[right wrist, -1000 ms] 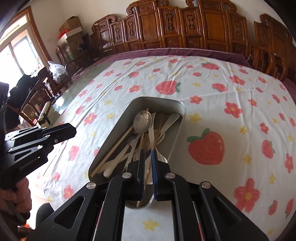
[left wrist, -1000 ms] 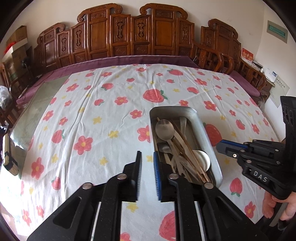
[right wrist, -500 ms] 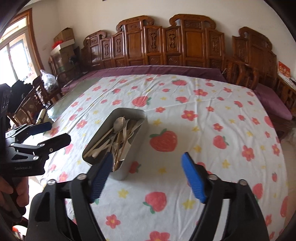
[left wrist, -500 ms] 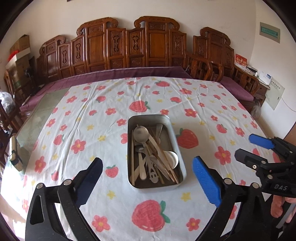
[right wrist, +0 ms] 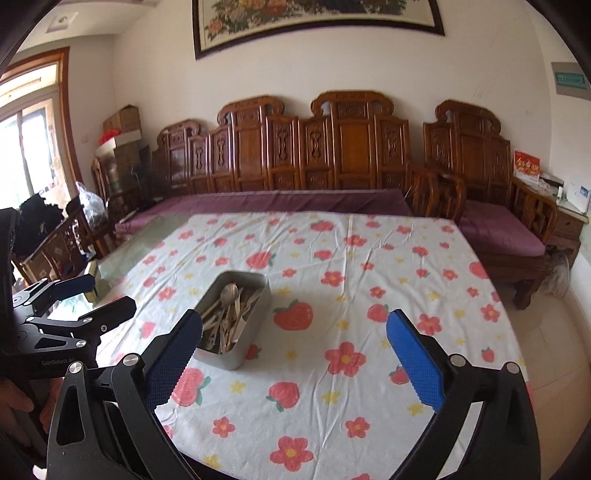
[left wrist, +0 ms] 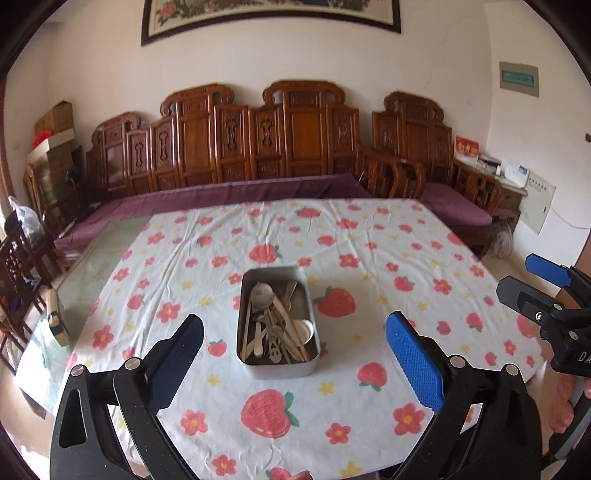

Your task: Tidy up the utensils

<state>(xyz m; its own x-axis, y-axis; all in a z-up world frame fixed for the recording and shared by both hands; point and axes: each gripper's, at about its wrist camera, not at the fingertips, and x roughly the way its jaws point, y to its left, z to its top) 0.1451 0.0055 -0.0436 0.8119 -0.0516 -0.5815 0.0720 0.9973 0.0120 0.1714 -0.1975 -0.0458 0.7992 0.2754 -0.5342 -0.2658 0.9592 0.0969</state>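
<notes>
The left claw (left wrist: pixel 295 354) is held tilted downward, its jaws spread wide with nothing between them. The right claw (right wrist: pixel 293 354) is tilted down likewise; its jaws have just been opening and are empty. A hand (right wrist: pixel 14 402) grips the left claw's handle.

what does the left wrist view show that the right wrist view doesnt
Only the left wrist view shows the white round dish lying in the metal tray and the grey wall panel at far right. Only the right wrist view shows the bright window at far left and the dark clothes piled on a chair there. Both show the tray of utensils on the strawberry tablecloth, the carved wooden bench, the framed picture, and both grippers, left gripper and right gripper, open and empty.
</notes>
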